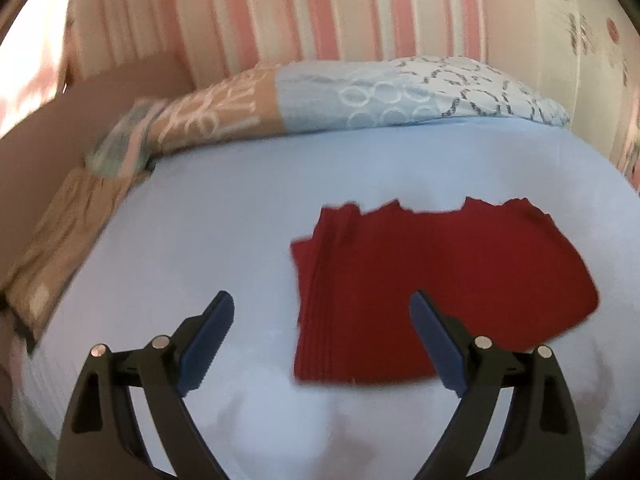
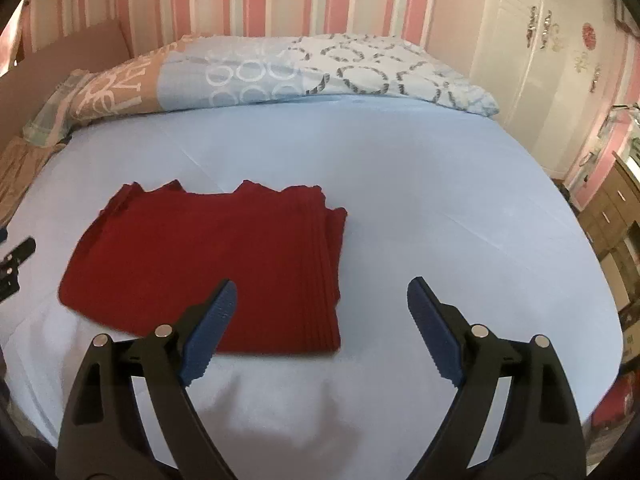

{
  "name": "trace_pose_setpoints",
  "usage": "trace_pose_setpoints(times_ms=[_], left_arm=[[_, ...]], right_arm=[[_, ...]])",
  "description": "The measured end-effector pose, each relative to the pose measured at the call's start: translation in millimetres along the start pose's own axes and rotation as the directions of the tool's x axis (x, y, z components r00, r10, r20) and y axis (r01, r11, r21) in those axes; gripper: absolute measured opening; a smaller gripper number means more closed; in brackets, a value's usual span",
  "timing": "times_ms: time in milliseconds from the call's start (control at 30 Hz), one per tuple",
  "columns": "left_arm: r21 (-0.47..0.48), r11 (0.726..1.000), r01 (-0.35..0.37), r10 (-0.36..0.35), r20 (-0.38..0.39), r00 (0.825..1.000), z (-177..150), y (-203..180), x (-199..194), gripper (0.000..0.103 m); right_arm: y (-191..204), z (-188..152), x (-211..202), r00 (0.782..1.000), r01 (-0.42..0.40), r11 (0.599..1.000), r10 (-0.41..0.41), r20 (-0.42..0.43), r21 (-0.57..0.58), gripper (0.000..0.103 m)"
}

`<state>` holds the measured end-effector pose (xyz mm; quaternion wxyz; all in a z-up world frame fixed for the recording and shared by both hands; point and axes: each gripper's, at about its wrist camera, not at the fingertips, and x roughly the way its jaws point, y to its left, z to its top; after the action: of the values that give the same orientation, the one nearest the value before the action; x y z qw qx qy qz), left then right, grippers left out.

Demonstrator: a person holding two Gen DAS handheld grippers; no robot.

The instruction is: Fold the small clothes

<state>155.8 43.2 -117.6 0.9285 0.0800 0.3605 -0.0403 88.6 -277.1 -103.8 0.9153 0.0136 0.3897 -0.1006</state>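
L gripper (image 1: pixel 322 306) jaws wide, empty, above bed (image 1: pixel 224 216); red cloth (image 1: pixel 432 292) lies folded flat, just right of it; R gripper (image 2: pixel 322 294) jaws also wide, empty. Looks done; check edges square, press flat w/o dragging.

The only lettering here is on the duvet (image 2: pixel 120 84) bunched at the head of the bed: large white capitals printed on its tan panel. In the right wrist view they run sideways and curl with the folds, and something like "LOVE" shows, though the cloth bends the letters too much to be sure. In the left wrist view the same panel (image 1: pixel 208 116) is blurred and nothing on it reads. No other text, label or number can be read.
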Motion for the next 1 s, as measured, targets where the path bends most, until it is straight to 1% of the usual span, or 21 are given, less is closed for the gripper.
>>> trace_pose_setpoints(times_ms=[67,233,367,467,500,533,667,767,900,1000], left_arm=[[-0.021,1.000,-0.010,0.010,-0.002,1.000,-8,8,-13,0.090],[-0.046,0.999,-0.007,0.007,-0.002,1.000,-22,30,-44,0.090],[-0.059,0.998,0.007,-0.006,0.013,1.000,-29,49,-61,0.091],[-0.053,0.998,0.014,-0.013,0.015,1.000,-30,64,-63,0.092],[-0.058,0.998,0.009,-0.008,0.015,1.000,-31,61,-63,0.092],[-0.064,0.998,0.008,-0.007,0.017,1.000,-30,66,-63,0.092],[-0.086,0.996,0.015,-0.014,0.016,1.000,-22,80,-57,0.092],[-0.068,0.998,0.015,-0.014,0.004,1.000,-17,77,-46,0.092],[-0.058,0.998,0.027,-0.027,-0.010,1.000,-10,73,-34,0.092],[-0.051,0.999,0.011,-0.013,-0.026,1.000,-9,71,-24,0.092]], right_arm=[[-1,-3,-19,1.000,0.004,1.000,-0.005,0.012,0.010,0.087],[-3,-7,-59,1.000,0.002,0.999,-0.003,0.021,0.040,0.087],[2,-6,-70,1.000,0.020,0.999,-0.021,0.013,0.049,0.087],[7,-2,-74,1.000,0.013,0.998,-0.014,0.011,0.065,0.087],[10,0,-75,1.000,0.013,0.998,-0.014,0.012,0.062,0.087],[13,2,-75,1.000,0.014,0.998,-0.014,0.014,0.055,0.087],[16,13,-61,1.000,0.009,0.999,-0.010,0.006,0.043,0.087],[14,17,-46,1.000,0.016,0.999,-0.015,-0.009,0.038,0.087],[3,10,-13,0.998,0.008,0.997,-0.002,-0.064,0.082,0.087],[-6,9,11,0.996,0.017,0.995,-0.009,-0.090,0.095,0.083]])
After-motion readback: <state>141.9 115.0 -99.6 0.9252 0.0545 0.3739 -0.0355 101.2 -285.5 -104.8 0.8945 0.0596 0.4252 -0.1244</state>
